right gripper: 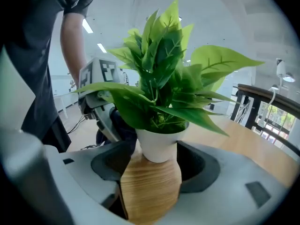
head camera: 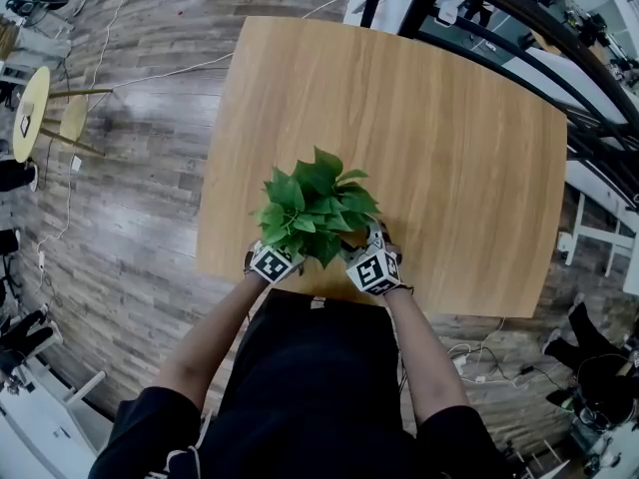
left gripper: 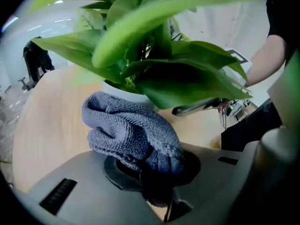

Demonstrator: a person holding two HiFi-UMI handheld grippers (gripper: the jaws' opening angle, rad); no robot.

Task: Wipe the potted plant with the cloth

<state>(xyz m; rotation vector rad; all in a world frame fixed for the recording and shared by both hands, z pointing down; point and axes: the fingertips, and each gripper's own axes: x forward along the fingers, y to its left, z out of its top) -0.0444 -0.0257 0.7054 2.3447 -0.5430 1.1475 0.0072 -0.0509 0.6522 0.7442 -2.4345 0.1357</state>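
A leafy green potted plant (head camera: 315, 208) in a white pot (right gripper: 159, 146) stands near the front edge of the wooden table (head camera: 429, 128). My left gripper (head camera: 272, 262) is at the plant's left and is shut on a bunched grey-blue cloth (left gripper: 126, 130). The cloth lies against the pot's side (left gripper: 123, 91), under the leaves. My right gripper (head camera: 374, 267) is at the plant's right. In the right gripper view its jaws close round the base of the pot, and the gripper (right gripper: 157, 165) holds it upright. The leaves hide the pot in the head view.
The tabletop stretches bare beyond the plant. A dark metal railing (head camera: 519, 18) runs past the table's far right. A yellow stool (head camera: 30, 108) stands on the wooden floor at left. Cables trail over the floor (head camera: 120, 78).
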